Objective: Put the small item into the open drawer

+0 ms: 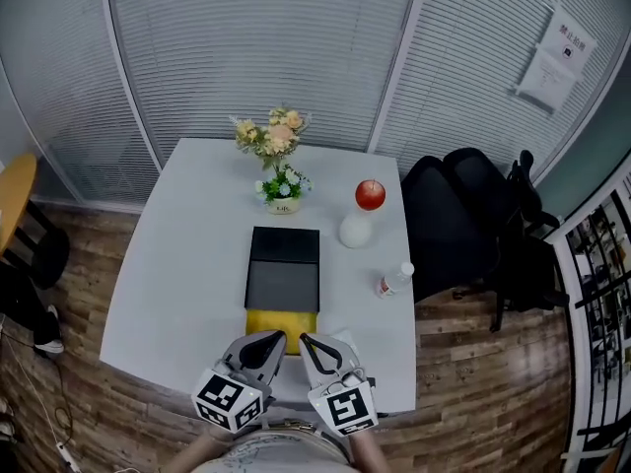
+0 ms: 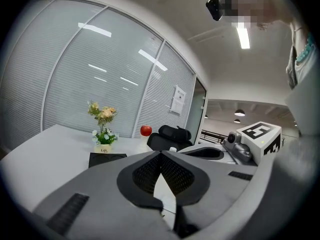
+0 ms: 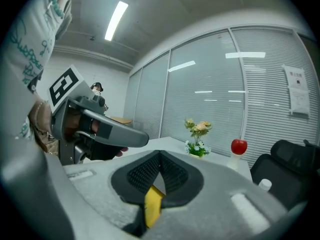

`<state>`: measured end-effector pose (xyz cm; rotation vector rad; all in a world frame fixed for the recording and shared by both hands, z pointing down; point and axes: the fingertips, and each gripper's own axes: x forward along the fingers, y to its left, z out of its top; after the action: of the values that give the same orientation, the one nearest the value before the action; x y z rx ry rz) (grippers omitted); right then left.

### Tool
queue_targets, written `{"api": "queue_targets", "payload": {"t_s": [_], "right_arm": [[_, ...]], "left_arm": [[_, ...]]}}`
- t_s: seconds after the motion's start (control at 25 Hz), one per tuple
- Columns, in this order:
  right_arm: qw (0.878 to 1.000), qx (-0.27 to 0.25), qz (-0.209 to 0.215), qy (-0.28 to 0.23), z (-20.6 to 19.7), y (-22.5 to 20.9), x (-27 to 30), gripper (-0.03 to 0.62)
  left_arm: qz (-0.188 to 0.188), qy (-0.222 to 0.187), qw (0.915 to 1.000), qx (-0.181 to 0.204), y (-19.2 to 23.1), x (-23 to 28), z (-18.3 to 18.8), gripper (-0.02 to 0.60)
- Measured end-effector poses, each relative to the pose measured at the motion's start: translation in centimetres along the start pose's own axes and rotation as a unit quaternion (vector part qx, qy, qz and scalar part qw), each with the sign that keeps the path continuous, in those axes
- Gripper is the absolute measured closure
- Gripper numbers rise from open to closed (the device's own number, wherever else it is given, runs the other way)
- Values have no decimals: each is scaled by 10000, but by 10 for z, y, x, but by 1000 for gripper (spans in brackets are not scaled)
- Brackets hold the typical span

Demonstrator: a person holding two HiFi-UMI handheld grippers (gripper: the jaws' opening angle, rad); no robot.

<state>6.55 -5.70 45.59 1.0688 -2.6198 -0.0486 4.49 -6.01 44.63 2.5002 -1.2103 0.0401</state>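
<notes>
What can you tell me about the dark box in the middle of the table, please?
The dark box is a flat, matte rectangle, black at its far end and dark grey nearer. It lies on the white table, long side running away from the person. Its yellow drawer stands pulled out at the near end, right by the left gripper and right gripper; contact cannot be told.

"Life" — on the flower pot
</notes>
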Motion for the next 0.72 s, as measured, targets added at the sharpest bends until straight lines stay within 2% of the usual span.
{"api": "queue_targets", "payload": {"t_s": [0.32, 0.72], "right_arm": [[9999, 14, -79, 119, -3, 10, 21, 591], [9980, -95, -259, 574, -37, -6, 23, 591]], "left_arm": [[-241, 20, 9997, 1, 14, -3, 0, 584], [-304, 113, 9995, -62, 24, 1, -4, 583]]}}
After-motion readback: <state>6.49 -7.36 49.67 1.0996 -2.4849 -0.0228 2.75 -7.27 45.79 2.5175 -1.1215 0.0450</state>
